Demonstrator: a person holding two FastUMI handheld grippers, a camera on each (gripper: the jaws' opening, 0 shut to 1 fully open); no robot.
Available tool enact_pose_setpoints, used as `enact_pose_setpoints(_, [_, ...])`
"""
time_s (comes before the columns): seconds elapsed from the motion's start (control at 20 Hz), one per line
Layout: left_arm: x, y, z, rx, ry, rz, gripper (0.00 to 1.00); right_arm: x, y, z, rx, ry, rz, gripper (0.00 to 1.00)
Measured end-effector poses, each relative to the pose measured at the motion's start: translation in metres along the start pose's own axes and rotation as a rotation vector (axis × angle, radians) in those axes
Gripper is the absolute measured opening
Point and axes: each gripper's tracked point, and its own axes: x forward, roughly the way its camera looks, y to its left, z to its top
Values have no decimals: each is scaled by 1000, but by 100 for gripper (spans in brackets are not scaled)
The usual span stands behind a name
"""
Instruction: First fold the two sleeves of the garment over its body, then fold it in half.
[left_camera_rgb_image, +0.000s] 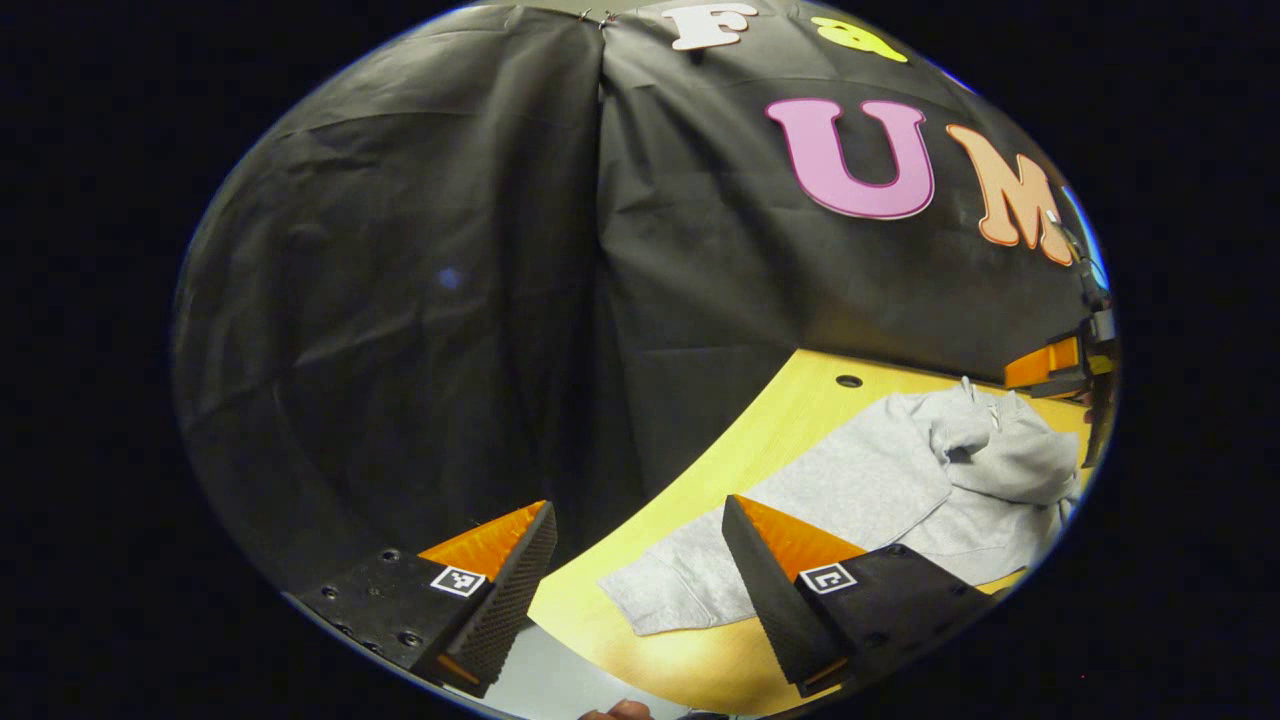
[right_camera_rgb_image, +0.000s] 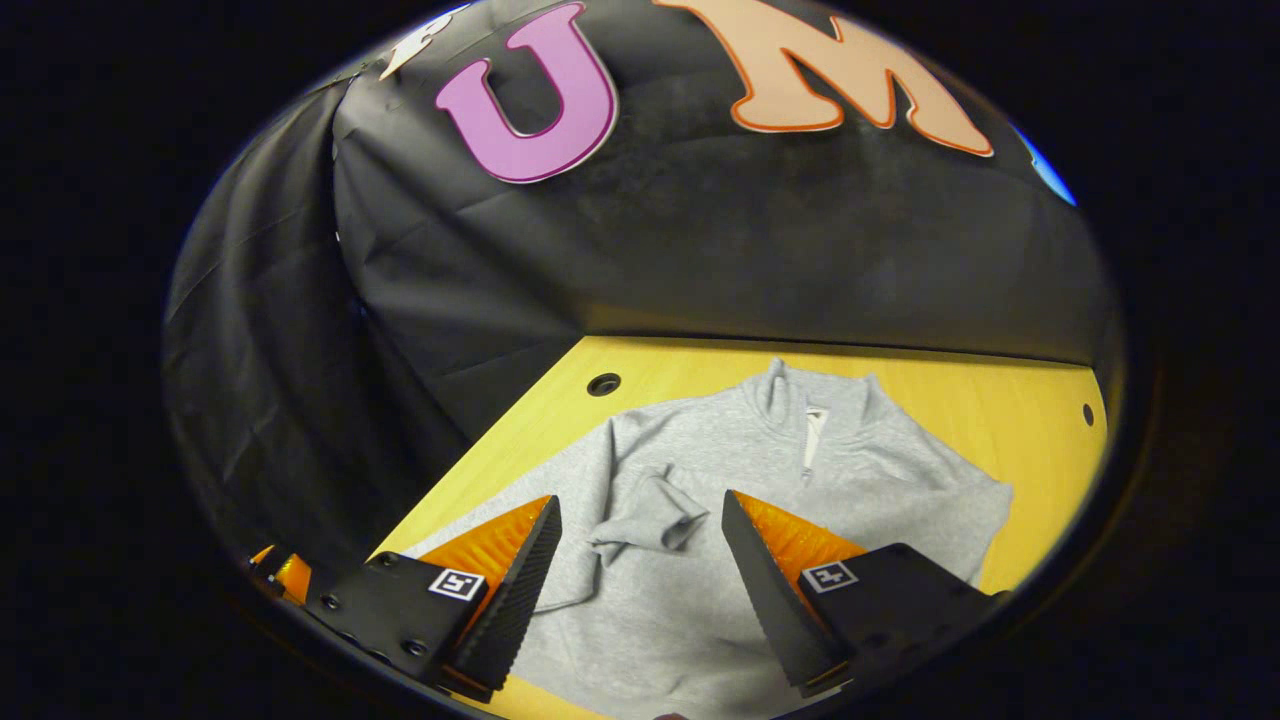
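A light grey fleece zip-neck sweatshirt (right_camera_rgb_image: 760, 470) lies spread on the yellow wooden tabletop (right_camera_rgb_image: 1000, 400), its collar toward the black cloth wall (right_camera_rgb_image: 700, 250) at the top of the right gripper view. One sleeve (right_camera_rgb_image: 645, 520) is folded in over the body, its cuff crumpled at centre frame; at the right of the frame the garment ends in a straight folded edge at the shoulder. The right claw (right_camera_rgb_image: 640, 570) hangs above the sweatshirt's lower body at the bottom of the frame, fingers wide apart and gripping nothing.

In the left gripper view the sweatshirt (left_camera_rgb_image: 900, 480) stretches from lower centre to the right edge, near the tabletop's (left_camera_rgb_image: 780, 420) curved rim. The left claw (left_camera_rgb_image: 640, 575) hovers at bottom centre over that rim, fingers spread and empty, the garment's nearest corner lying between its fingertips in the frame. A round hole (left_camera_rgb_image: 849, 381) marks the tabletop by the wall.
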Motion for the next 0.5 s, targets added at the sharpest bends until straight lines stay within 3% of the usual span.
enact_pose_setpoints(0.5, [42,6,-89,-51,244,-11,98,-72,-92,-10,-20,-47,-153,96])
